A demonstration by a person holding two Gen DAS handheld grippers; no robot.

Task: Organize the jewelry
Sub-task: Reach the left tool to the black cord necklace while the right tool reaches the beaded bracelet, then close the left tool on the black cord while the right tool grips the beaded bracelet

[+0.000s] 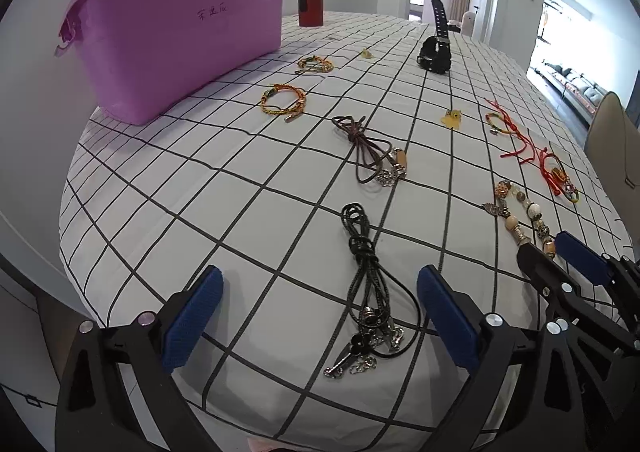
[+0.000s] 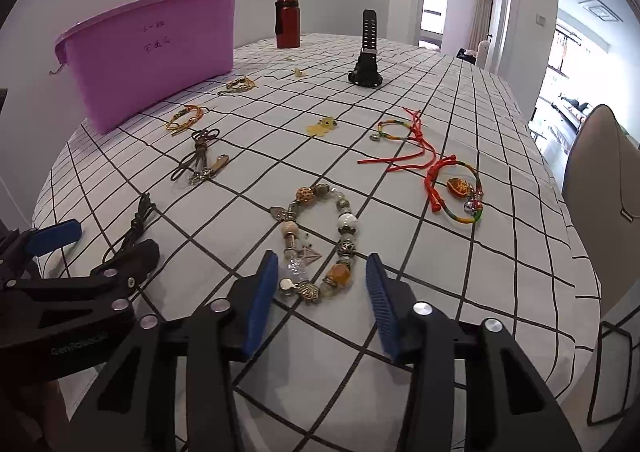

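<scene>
Jewelry lay spread over the checked tablecloth (image 1: 200, 188), none of it seen in the purple tub (image 1: 168, 36).

Beaded bracelet (image 2: 320, 236) sat nearest, its lower end between the right gripper (image 2: 326, 300)'s blue pads, which stood narrowed around it without clearly pressing on it. Black cord necklace (image 1: 366, 280) lay between the left gripper (image 1: 320, 316)'s fingers, which were spread wide and touched nothing. Farther out lay a brown cord necklace (image 1: 372, 150), 2 orange braided bracelets (image 1: 282, 100), 2 red-string bracelets (image 2: 456, 188), a yellow charm (image 2: 324, 125) and a black watch (image 2: 366, 64), with a red bottle (image 2: 287, 21) beyond. The tub's inside was hidden from both cameras. By my judgement sorting had barely begun: every visible piece remained on the cloth, and the first pickup was only being set up.
</scene>
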